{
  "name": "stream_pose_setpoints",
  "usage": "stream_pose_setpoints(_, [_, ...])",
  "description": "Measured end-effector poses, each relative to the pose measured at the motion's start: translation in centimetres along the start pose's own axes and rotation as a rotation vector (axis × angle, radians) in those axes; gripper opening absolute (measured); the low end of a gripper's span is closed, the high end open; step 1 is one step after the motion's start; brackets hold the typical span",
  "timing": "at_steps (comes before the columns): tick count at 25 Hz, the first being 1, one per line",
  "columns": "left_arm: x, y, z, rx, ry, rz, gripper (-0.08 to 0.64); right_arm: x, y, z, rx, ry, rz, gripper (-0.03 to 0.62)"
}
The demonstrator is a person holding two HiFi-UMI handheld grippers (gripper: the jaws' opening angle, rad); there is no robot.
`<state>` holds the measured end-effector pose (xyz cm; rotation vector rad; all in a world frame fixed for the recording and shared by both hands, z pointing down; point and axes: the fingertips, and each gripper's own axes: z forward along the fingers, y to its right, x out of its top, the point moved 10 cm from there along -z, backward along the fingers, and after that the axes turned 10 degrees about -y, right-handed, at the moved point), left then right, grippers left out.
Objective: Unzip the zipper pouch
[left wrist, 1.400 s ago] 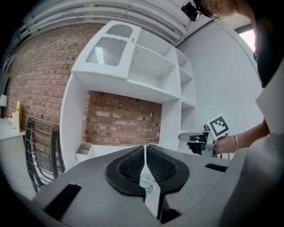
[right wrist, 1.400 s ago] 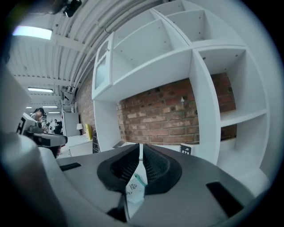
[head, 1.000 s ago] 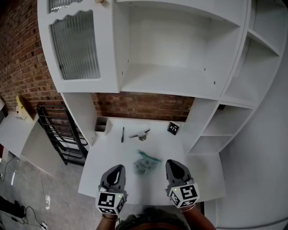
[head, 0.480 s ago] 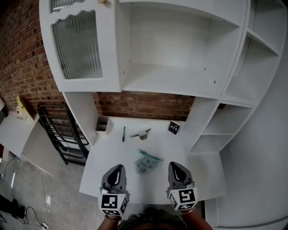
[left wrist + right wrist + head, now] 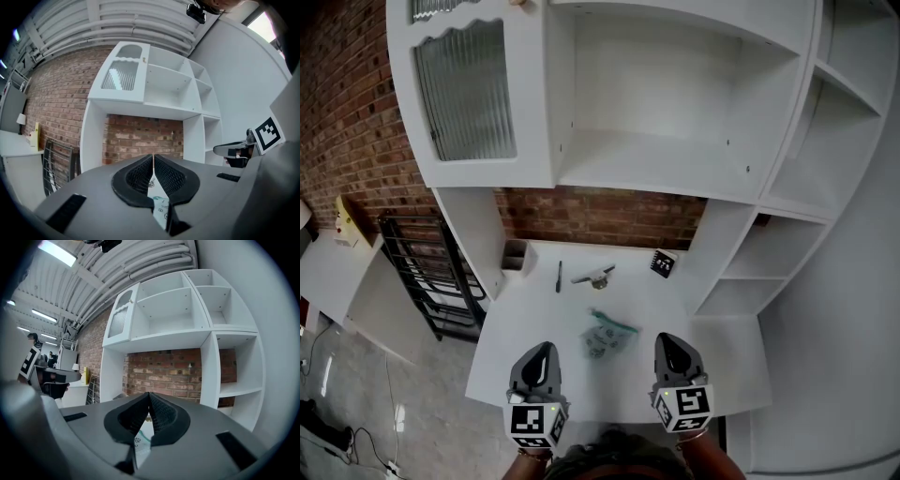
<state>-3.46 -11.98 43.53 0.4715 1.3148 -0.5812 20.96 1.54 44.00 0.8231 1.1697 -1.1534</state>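
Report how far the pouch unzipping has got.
Done: nothing visible. The zipper pouch lies untouched on the table; its zip is too small to read. In hand: nothing; left gripper and right gripper are shut, short of it. Left: grip the pouch, pull the zip.

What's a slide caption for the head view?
Left gripper and right gripper, both shut, flank the zipper pouch on a white desk.

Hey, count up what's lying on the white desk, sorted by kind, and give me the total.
pouch: 1
pen: 1
small open box: 1
marker card: 1
grey object: 1
Total: 5
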Motion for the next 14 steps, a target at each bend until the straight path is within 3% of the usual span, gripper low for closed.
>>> stream_pose_setpoints(14, [-0.49, -0.01, 0.04, 0.02, -0.019, -0.003, 0.005, -0.62, 0.53, 0.25, -0.001, -0.029, -0.018, 0.002])
